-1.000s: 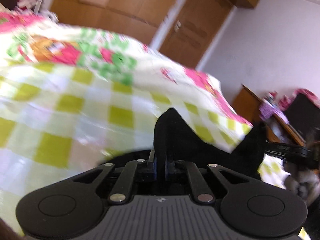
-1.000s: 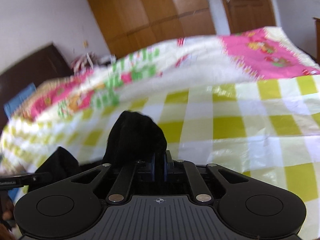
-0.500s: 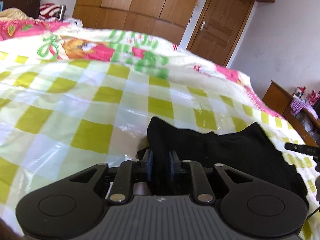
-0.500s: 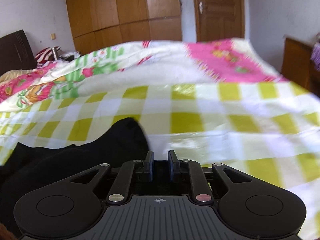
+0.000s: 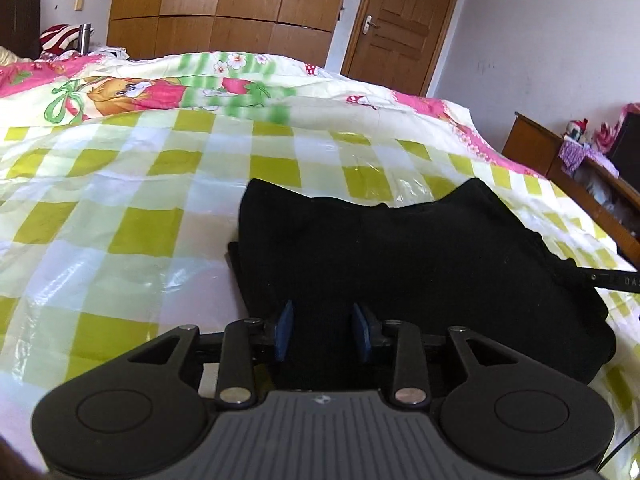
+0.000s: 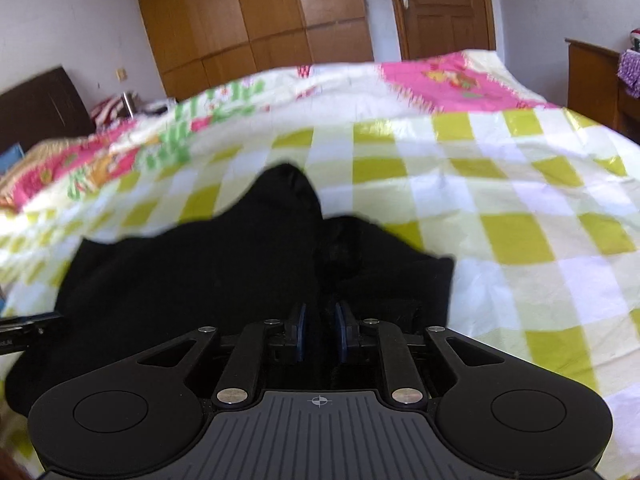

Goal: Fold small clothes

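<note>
Black garment (image 5: 400, 264) lies spread on the checked sheet (image 5: 120, 208), near side of the bed; two corners of it peak up toward the wardrobe (image 5: 224, 4); left gripper (image 5: 322, 330) over the garment's near edge, jaws apart, cloth between the pads; right gripper (image 6: 319, 332) at the garment's other end, jaws narrowly apart, cloth bunched between them; can't tell if either pinches.
</note>
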Motion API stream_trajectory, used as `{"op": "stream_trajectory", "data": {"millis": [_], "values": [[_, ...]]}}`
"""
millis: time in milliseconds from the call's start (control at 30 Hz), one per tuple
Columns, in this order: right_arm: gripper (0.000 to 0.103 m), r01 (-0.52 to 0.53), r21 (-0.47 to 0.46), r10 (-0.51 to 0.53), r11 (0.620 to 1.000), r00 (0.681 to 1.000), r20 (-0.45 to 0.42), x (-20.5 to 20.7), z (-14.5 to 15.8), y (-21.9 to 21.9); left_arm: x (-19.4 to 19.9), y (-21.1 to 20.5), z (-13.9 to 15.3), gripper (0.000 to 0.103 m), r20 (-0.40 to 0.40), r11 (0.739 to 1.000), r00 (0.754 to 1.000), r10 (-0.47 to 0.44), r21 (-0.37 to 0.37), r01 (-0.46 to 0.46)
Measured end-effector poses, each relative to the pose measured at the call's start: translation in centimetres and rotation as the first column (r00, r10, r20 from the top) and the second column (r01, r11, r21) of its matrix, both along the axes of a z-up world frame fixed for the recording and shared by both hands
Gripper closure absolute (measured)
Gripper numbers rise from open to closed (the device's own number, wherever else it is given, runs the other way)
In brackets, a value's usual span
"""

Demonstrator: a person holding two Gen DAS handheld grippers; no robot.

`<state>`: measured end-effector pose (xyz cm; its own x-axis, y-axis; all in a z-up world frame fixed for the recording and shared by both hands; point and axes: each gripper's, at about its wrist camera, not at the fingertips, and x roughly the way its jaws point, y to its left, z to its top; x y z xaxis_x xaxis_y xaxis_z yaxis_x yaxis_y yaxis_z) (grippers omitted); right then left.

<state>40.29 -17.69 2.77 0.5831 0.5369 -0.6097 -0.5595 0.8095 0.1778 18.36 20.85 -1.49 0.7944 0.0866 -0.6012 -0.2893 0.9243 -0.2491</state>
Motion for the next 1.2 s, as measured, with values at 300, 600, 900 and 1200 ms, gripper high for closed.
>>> {"op": "stream_trajectory", "data": {"millis": [300, 600, 900, 1200], "values": [[0.077, 0.036, 0.045, -0.033, 0.998, 0.997, -0.063, -0.4, -0.4, -1.5, -1.4, 0.6, 0.1, 0.051, 0.034, 0.998, 0.999, 0.018, -0.057, -0.016], [0.092, -0.03, 0.005, 0.03, 1.0, 0.996, -0.08, -1.2, -1.4, 0.1, -3.0, 1.7, -0.6, 0.048, 0.024, 0.982, 0.991, 0.129, -0.144, -0.124], [0.097, 0.008, 0.035, -0.004, 0.999, 0.995, -0.098, -1.1, -0.7, -0.9, -2.9, 0.8, -0.3, 0.043, 0.025, 0.98, 0.99, 0.137, -0.15, -0.132], [0.081, -0.008, 0.065, 0.013, 0.998, 0.996, -0.09, 0.6, 0.4, -0.3, -1.3, 1.3, -1.3, 0.042, 0.018, 0.978, 0.994, 0.104, -0.186, -0.099]]}}
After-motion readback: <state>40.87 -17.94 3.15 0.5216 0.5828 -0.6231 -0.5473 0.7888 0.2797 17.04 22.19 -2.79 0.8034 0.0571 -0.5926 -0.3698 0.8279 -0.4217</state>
